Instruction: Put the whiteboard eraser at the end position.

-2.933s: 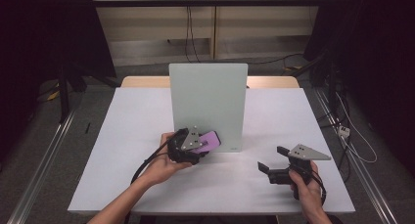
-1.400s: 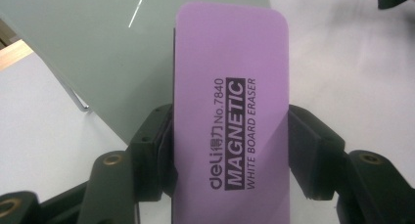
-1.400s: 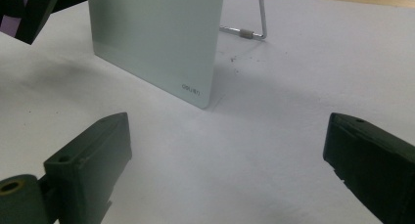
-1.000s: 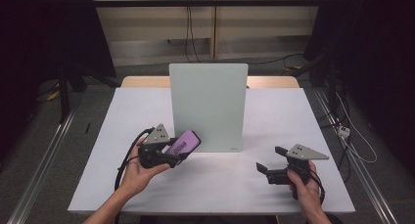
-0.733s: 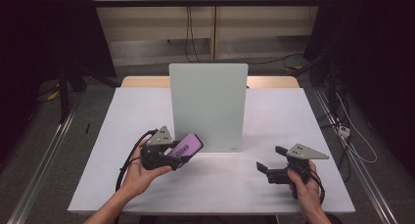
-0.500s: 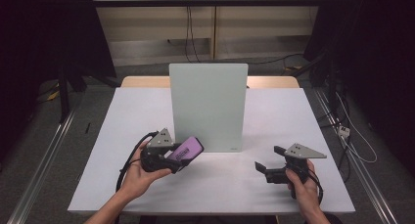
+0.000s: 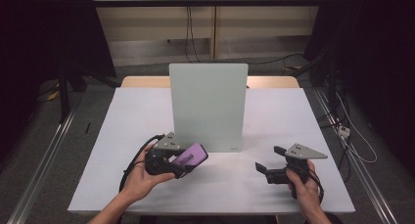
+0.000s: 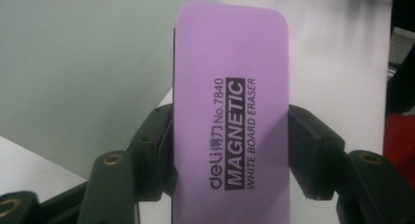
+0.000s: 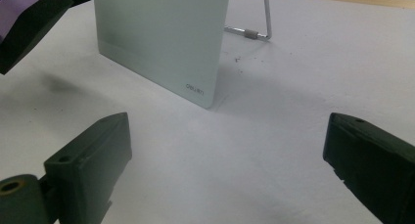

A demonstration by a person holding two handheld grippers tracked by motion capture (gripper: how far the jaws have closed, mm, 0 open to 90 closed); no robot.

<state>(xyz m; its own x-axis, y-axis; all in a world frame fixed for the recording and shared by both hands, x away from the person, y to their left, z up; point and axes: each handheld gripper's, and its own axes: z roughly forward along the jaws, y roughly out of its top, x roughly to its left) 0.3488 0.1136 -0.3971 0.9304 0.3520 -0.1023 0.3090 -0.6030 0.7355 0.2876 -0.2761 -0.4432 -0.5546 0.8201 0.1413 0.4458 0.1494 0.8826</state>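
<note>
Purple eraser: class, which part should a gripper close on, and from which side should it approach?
Grip the eraser across its two long edges, near one short end, coming in along its length. It is a flat slab, narrow enough to fit between the jaws, and its broad printed face offers no hold. The left gripper holds it this way, pads on both long sides, most of it sticking out in front.

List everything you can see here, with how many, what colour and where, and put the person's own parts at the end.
Whiteboard eraser: one, purple with black print, clamped in the left gripper, in front of the board's lower left corner.
Glass board: one, pale grey-green, standing upright mid-table on a metal stand.
Table: one, white top.
Cables: several, dark, on the wall and floor behind and to the right of the table.
Left gripper: one, black, shut on the eraser, front left of the table.
Right gripper: one, black, open with nothing between its jaws, front right.
Hands: two, left and right, each holding a gripper.
</note>
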